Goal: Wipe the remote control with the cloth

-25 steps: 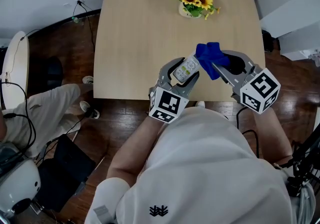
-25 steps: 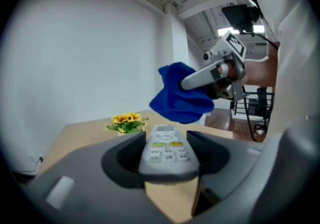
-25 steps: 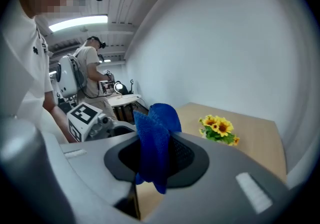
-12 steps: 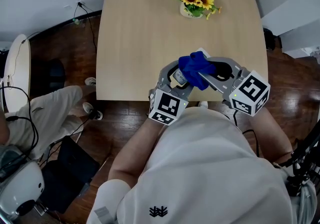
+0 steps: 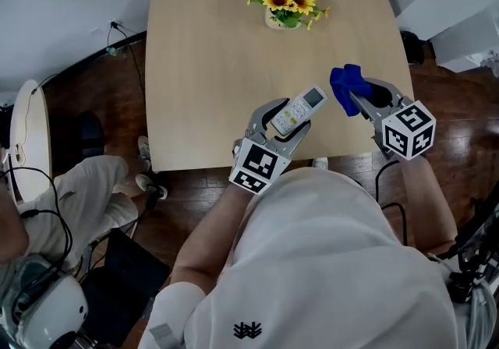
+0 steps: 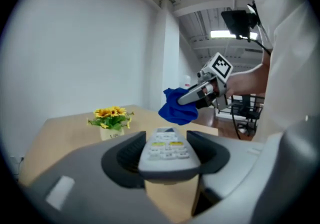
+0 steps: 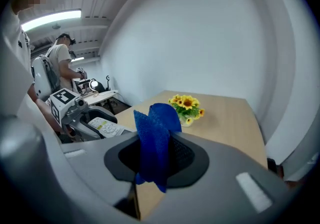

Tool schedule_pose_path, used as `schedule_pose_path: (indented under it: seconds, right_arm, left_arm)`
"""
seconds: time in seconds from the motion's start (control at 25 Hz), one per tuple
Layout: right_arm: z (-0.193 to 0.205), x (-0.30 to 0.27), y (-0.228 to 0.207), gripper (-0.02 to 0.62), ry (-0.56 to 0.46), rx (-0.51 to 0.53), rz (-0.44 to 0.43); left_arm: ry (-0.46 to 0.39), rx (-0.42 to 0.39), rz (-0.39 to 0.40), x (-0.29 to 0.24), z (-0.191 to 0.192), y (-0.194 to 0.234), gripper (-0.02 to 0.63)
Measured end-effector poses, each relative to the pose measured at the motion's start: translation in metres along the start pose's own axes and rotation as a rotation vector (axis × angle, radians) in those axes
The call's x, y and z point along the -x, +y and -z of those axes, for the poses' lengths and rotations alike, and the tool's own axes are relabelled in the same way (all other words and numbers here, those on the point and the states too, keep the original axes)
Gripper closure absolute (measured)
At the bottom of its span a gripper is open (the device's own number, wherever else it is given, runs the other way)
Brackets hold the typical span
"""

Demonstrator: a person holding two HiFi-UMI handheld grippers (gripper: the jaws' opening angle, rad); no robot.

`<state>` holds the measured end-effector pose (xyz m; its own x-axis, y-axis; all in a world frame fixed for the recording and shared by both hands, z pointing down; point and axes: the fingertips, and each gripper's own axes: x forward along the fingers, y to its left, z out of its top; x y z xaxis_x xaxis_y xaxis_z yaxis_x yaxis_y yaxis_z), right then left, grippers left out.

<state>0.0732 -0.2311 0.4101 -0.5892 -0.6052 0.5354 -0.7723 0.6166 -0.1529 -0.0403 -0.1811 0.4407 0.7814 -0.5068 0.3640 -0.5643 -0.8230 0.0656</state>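
Note:
A white remote control (image 5: 297, 111) with a small screen and yellow buttons is clamped in my left gripper (image 5: 281, 123), which is shut on its lower end above the table's near edge. The remote (image 6: 166, 149) points away from me, buttons up. My right gripper (image 5: 366, 100) is shut on a bunched blue cloth (image 5: 345, 87), held apart to the right of the remote. In the right gripper view the cloth (image 7: 155, 140) sticks up from the jaws, with the left gripper (image 7: 82, 118) and remote (image 7: 103, 126) at the left. The cloth (image 6: 176, 107) hangs beyond the remote in the left gripper view.
A small white pot of sunflowers (image 5: 282, 2) stands at the far middle of the light wooden table (image 5: 203, 67). A seated person's legs (image 5: 70, 192) and cables lie on the dark floor at the left. Another person (image 7: 60, 63) stands by a desk in the background.
The right gripper with the blue cloth swept left over the remote, then pulled back off to the right and away from it. The left gripper kept the remote nearly still.

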Motion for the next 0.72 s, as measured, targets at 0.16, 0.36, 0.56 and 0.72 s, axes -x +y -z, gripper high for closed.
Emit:
schedule_pose_path:
  seconds: [0.16,0.36,0.56,0.72]
  right_arm:
    - [0.030,0.028,-0.012,0.506,0.015,-0.064,0.070]
    - [0.070,0.063,-0.018,0.506,0.025,-0.151,0.149]
    - [0.105,0.091,-0.017,0.506,0.046,-0.223,0.203]
    - [0.121,0.105,-0.019,0.506,0.044,-0.276,0.246]
  left_arm:
    - [0.062,-0.029,0.122,-0.022,0.018,-0.011,0.336]
    - [0.173,-0.096,0.239,-0.062,0.054,-0.015,0.334]
    - [0.286,-0.124,0.303,-0.101,0.096,-0.011,0.334]
    - [0.338,-0.139,0.337,-0.118,0.116,-0.004,0.334]
